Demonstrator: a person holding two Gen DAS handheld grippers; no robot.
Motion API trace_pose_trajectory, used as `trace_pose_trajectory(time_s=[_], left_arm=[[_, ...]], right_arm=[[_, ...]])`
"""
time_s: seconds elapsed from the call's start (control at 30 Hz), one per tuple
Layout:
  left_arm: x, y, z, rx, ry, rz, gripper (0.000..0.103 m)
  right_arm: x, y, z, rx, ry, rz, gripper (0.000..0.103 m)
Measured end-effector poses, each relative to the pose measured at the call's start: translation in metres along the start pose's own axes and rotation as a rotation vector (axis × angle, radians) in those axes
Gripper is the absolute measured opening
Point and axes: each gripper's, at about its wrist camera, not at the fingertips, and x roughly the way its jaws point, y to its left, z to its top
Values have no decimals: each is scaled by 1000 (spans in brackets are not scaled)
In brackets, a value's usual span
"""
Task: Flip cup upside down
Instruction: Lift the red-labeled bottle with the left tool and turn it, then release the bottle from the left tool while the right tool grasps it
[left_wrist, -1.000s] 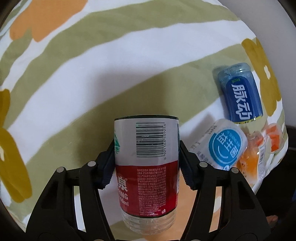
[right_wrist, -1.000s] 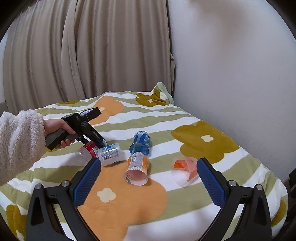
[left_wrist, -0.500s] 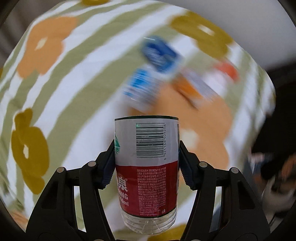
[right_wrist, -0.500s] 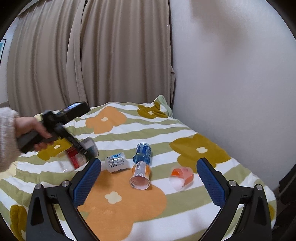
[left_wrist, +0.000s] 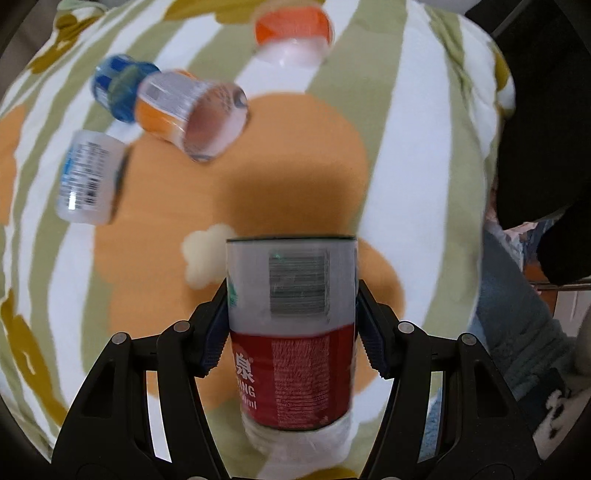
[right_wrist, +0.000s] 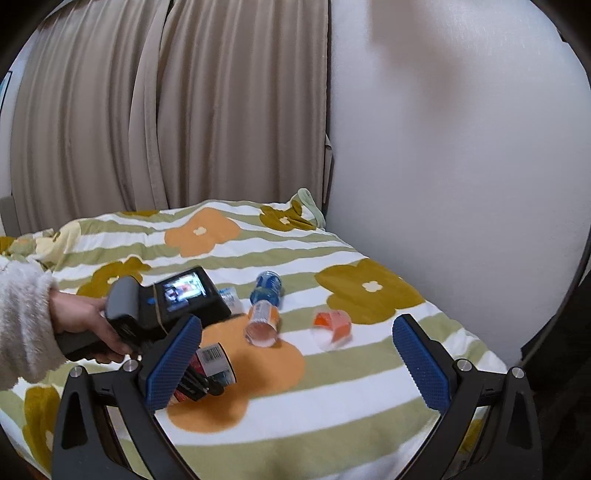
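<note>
My left gripper (left_wrist: 291, 328) is shut on a cut-bottle cup with a red and white label (left_wrist: 291, 332), held in the air over the orange flower of the bedspread. The same cup (right_wrist: 212, 363) and the left gripper (right_wrist: 195, 376) show in the right wrist view, low at the left. My right gripper (right_wrist: 295, 365) is open and empty, above the bed's near edge.
Other cut-bottle cups lie on their sides on the striped flowered bedspread (right_wrist: 332, 387): an orange one (left_wrist: 188, 114), a blue one (left_wrist: 118, 85), a white one with a blue label (left_wrist: 88, 177) and a small orange one (left_wrist: 293, 33). A white wall (right_wrist: 461, 166) stands at the right and curtains (right_wrist: 166, 110) behind.
My left gripper has carried the red-labelled cup off the bed, swung round and come toward the near edge. The right gripper has pulled back and up a little.
</note>
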Motion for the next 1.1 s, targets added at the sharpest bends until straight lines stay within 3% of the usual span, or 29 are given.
trace_pose_trajectory(time_s=[0.17, 0.2, 0.27, 0.4, 0.57, 0.63, 0.73, 0.87, 0.97, 1.03, 1.1], left_arm=[[12, -3, 2, -24, 11, 11, 62], [11, -2, 2, -36, 10, 14, 65], [4, -1, 1, -55, -9, 35, 88], [-37, 5, -8, -78, -112, 99, 93], [-93, 9, -53, -135, -240, 172, 93], [-108, 15, -78, -179, -278, 152, 93], [-124, 21, -119, -248, -311, 125, 93], [-135, 19, -163, -299, -320, 124, 93], [-137, 18, -189, -330, -323, 128, 93], [-137, 21, -201, -352, -330, 119, 93], [-136, 24, -212, -374, -335, 107, 93]], right_arm=[[-3, -7, -7, -15, 16, 12, 103], [-3, -8, -8, -18, 20, 24, 103], [-1, -9, -9, -34, 28, 75, 103], [9, -3, -4, -177, 40, 210, 103], [53, 33, 11, -525, 153, 454, 103], [77, 62, 7, -715, 198, 517, 103], [104, 109, -15, -1016, 234, 550, 103], [146, 162, -63, -1386, 356, 584, 103], [166, 180, -95, -1573, 405, 575, 102], [175, 185, -106, -1635, 444, 585, 94], [185, 190, -118, -1693, 507, 582, 68]])
